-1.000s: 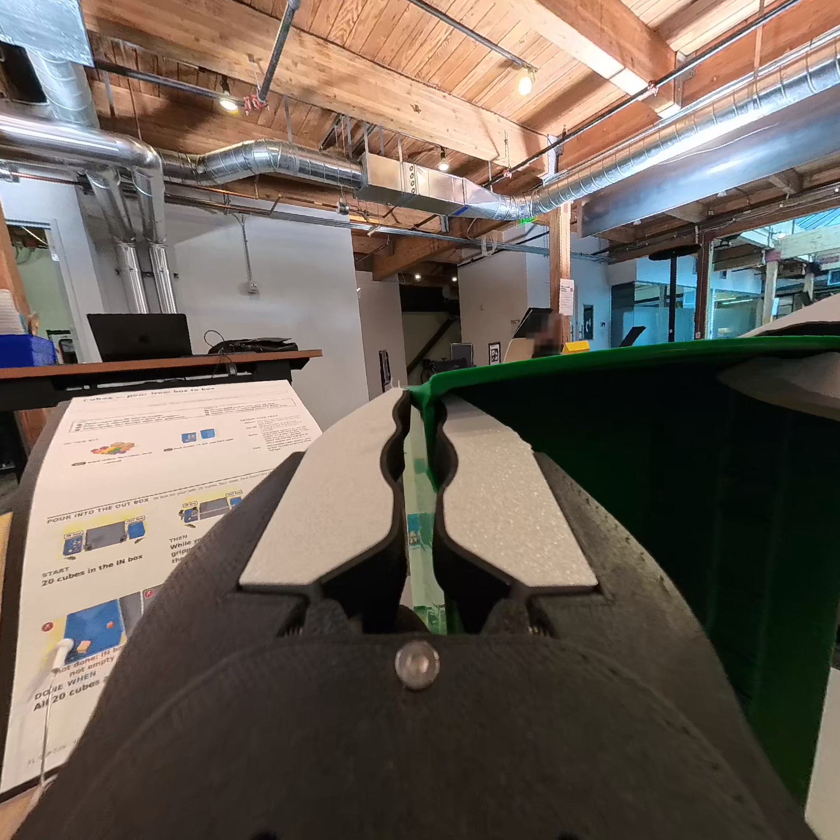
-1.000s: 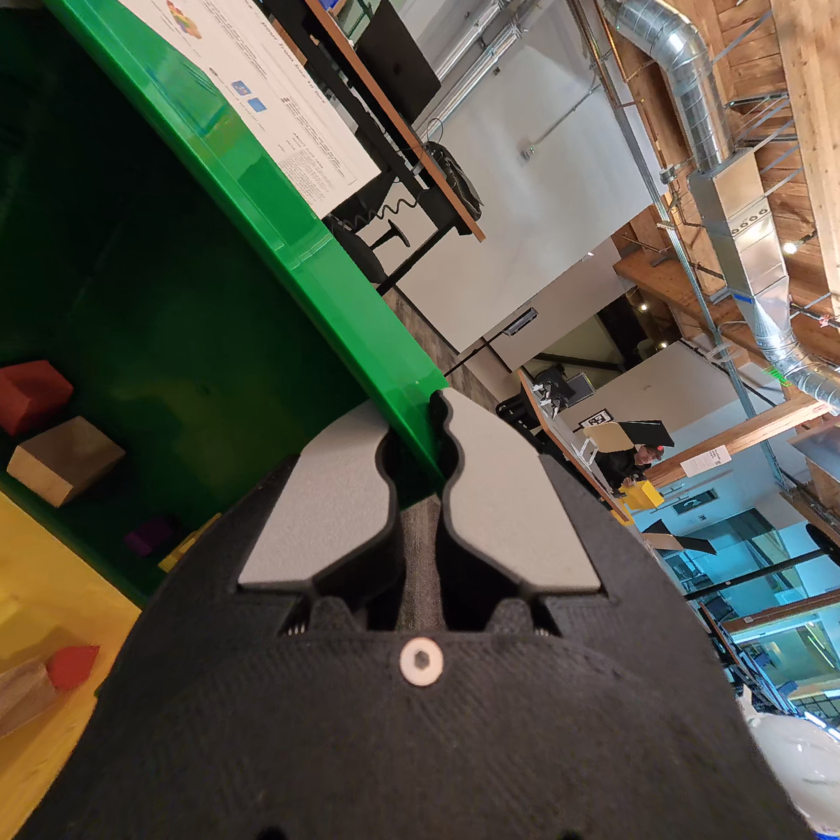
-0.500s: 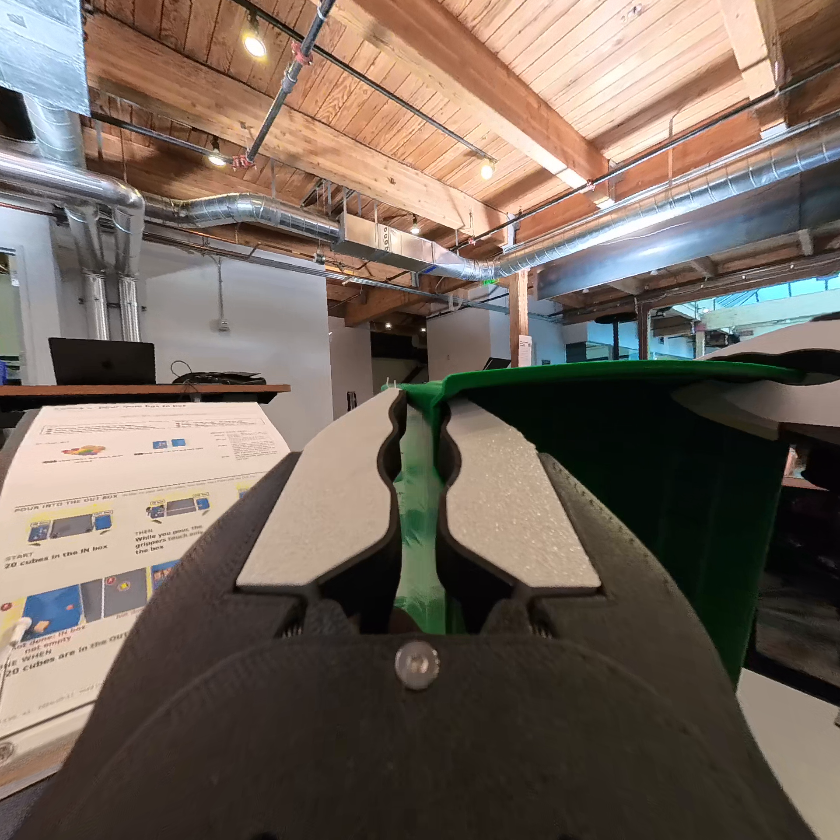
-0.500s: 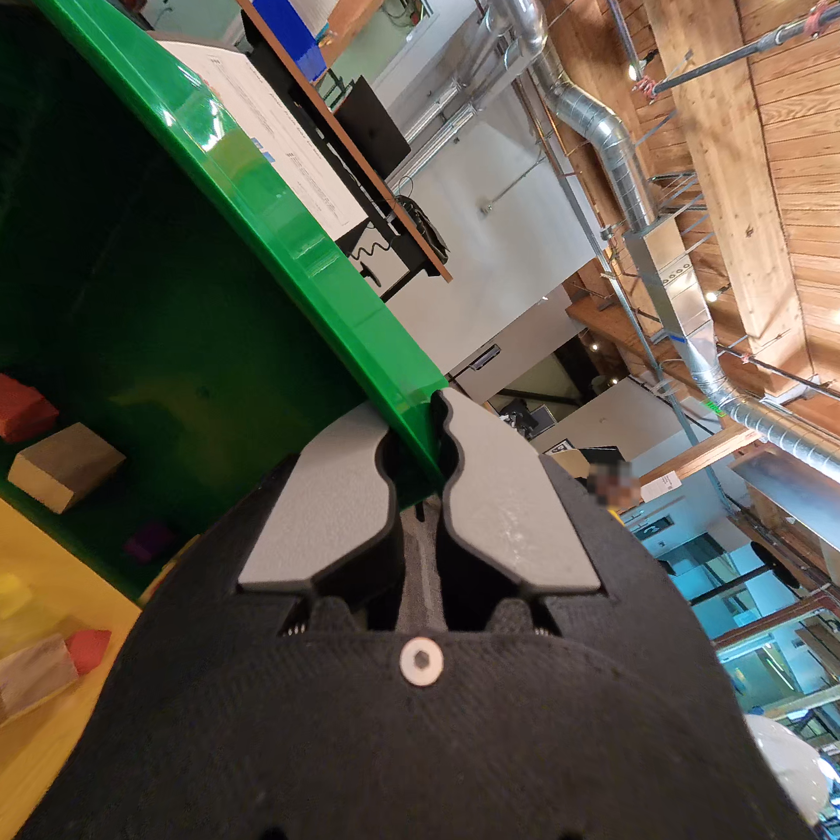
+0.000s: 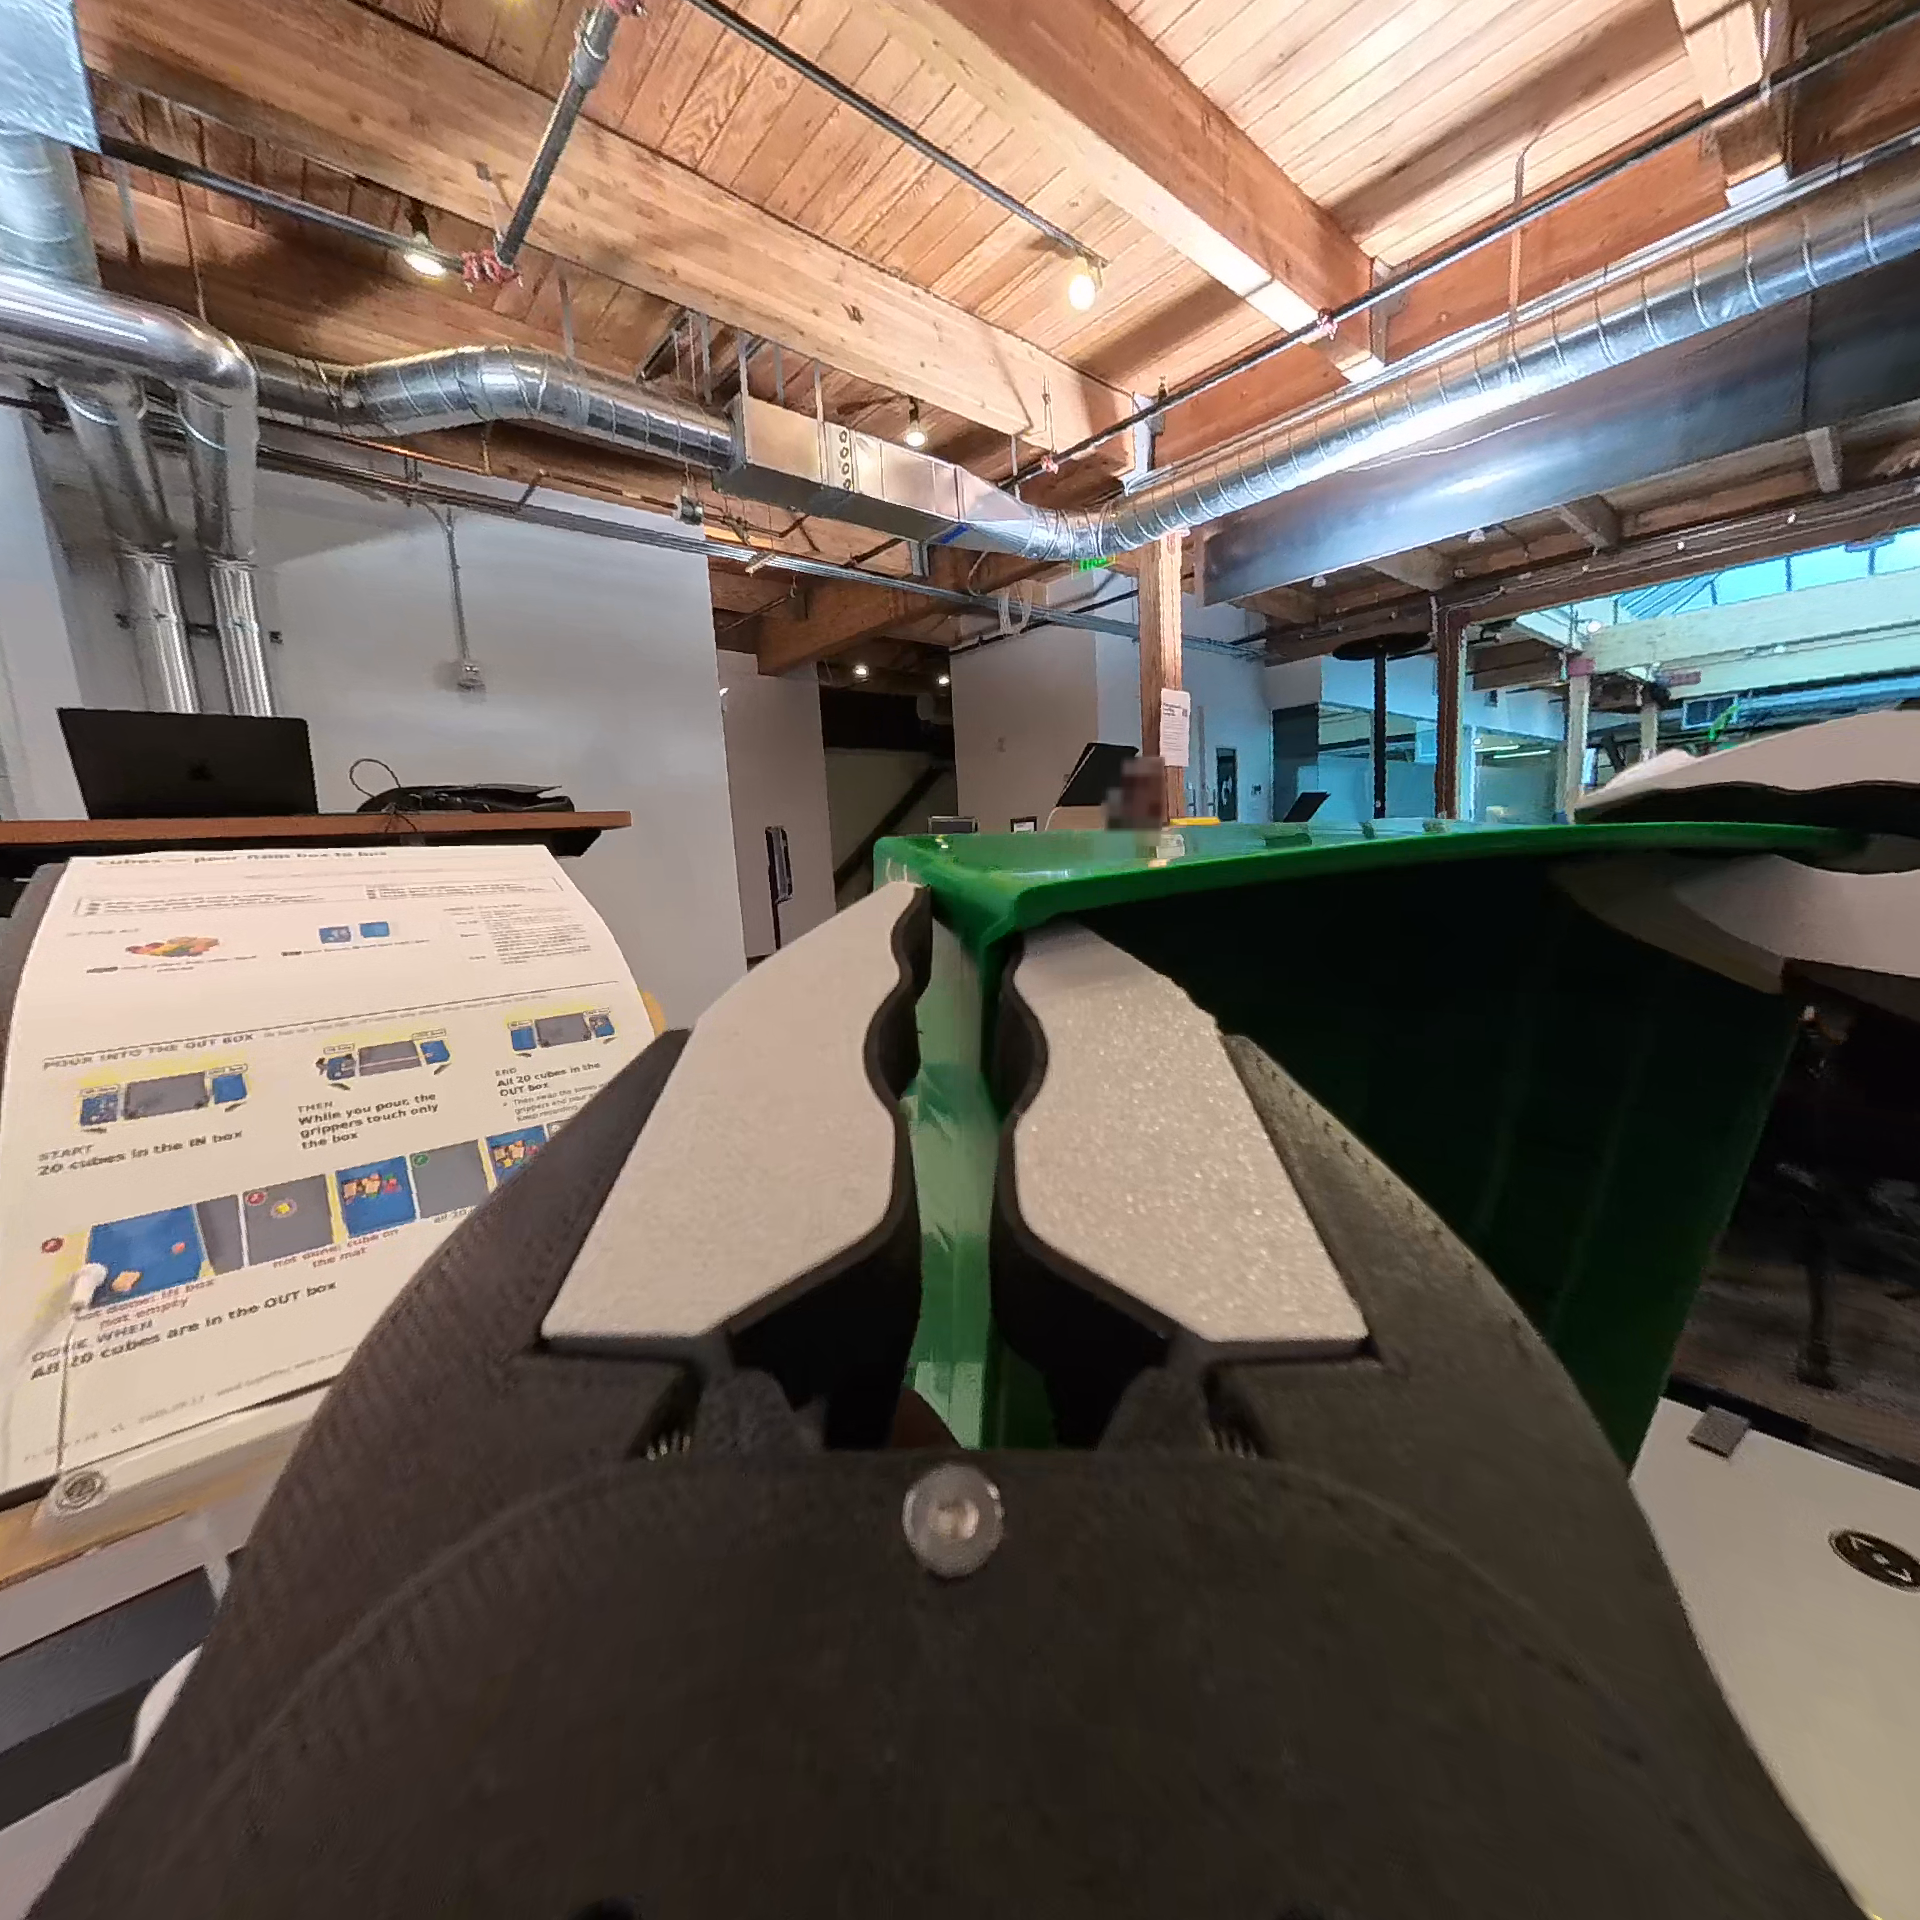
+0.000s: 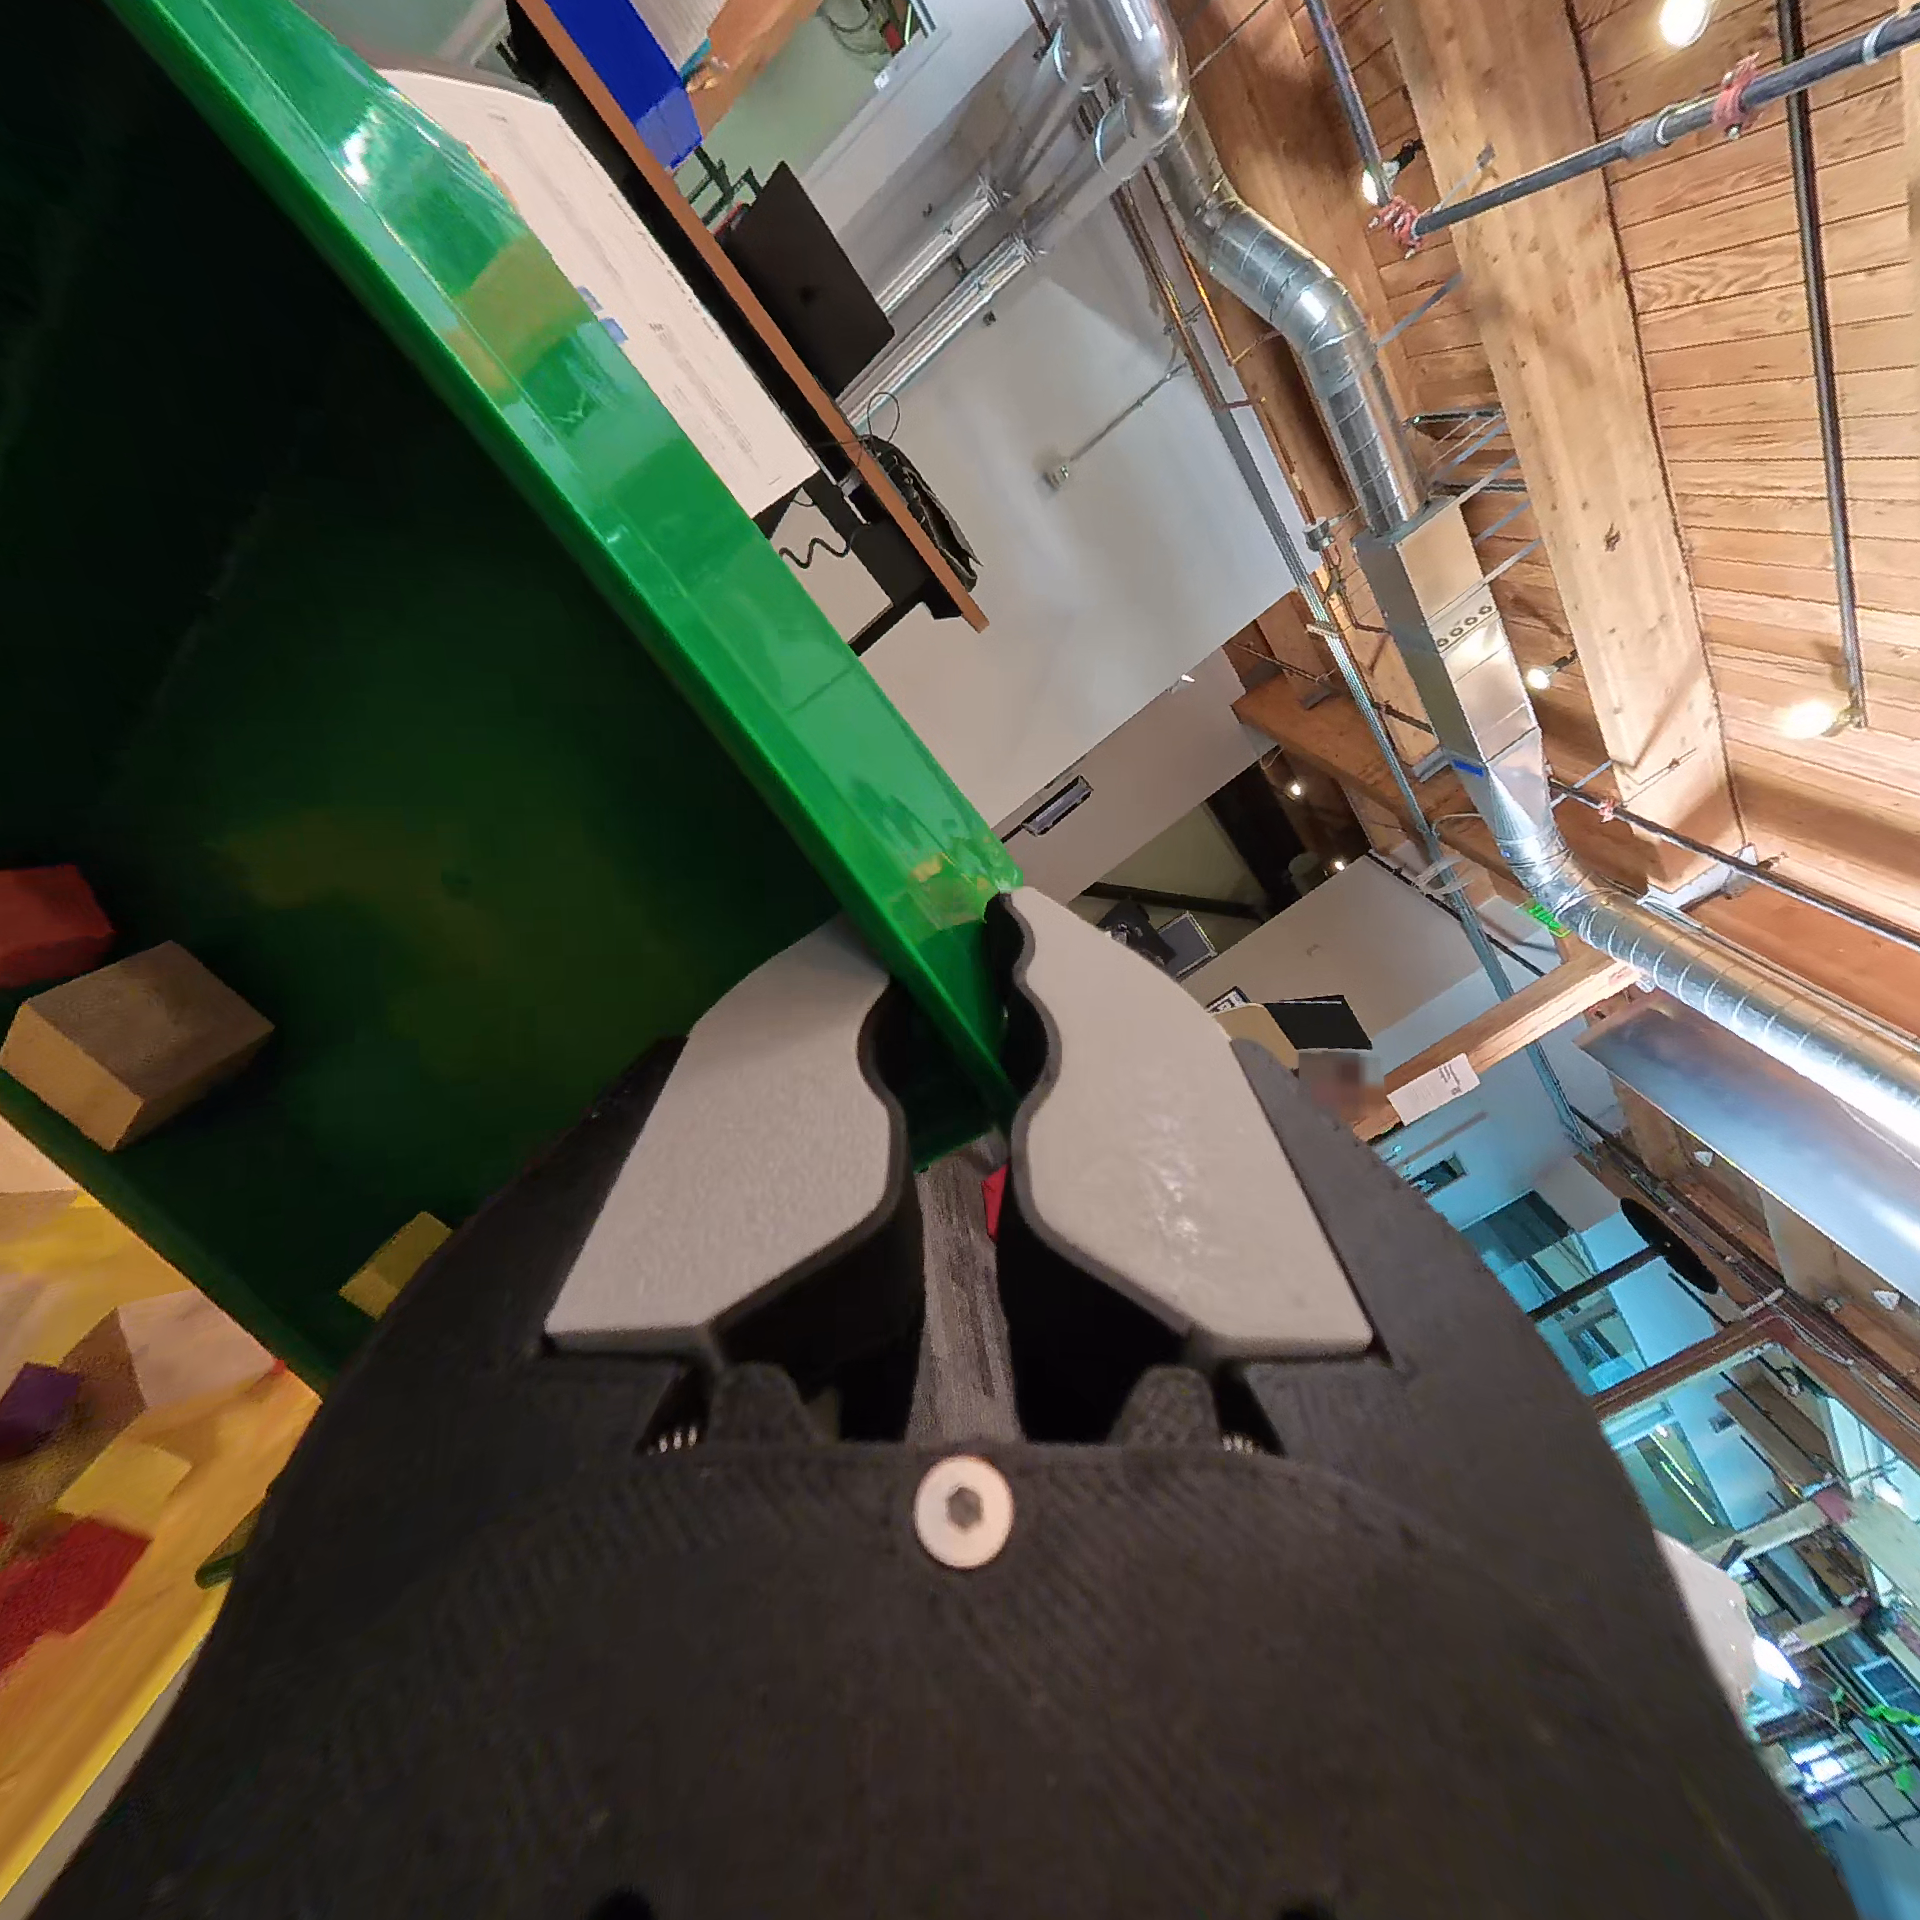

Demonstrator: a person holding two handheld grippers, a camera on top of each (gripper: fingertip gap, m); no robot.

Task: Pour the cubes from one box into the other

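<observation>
When we look along the left gripper (image 5: 954,1049), we see its two fingers squeezed on the side wall of the green box (image 5: 1455,1060). The box stretches away to our right, where the right gripper (image 5: 1766,831) bites the far rim. A printed sheet (image 5: 291,1101) stands off to the left.

In the right wrist view, the right gripper (image 6: 961,1023) pinches the green box (image 6: 364,727) at its corner. The box tips down to the left. A tan cube (image 6: 130,1039) and a red cube (image 6: 42,920) sit at its low edge, right above the yellow box (image 6: 114,1704) where other cubes lie. We think the box must tip more that way.
</observation>
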